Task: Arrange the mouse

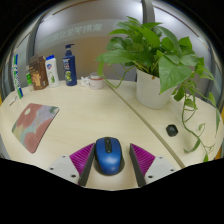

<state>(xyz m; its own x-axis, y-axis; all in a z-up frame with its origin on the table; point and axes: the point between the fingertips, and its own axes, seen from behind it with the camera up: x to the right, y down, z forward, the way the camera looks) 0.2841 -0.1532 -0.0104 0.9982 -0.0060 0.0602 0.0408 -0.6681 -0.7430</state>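
- gripper (110, 160) spread; pink pads on the fingers (80, 160) flank the mouse, a thin strip of table shows on each side, so not clamped yet by the look of it
- mouse (108, 156) blue and black, sits on the table (80, 120) right between the fingers, nose pointing away from the camera
- handling guess: light, rigid plastic shell, smooth and curved on top so likely a bit slippery; not fragile, but buttons and wheel on top best left alone
- best hold: the two long flanks around the middle, where the pads already line up; a squeeze high on the dome would probably slip off
- mouse pad (35, 124) with pinkish pattern lies off to the left, well apart from the mouse; likely the target, judging from the task only
- bare table between mouse and mouse pad, room to slide or carry left
- right side: a seam or table edge (150, 118) runs diagonally, a small dark object (172, 130) beyond it, too small to name
- potted plant (155, 60) in a white pot ahead right, leaves hang over that area, keep clear
- bottles and boxes (50, 70) stand at the far left back, well beyond the mouse pad
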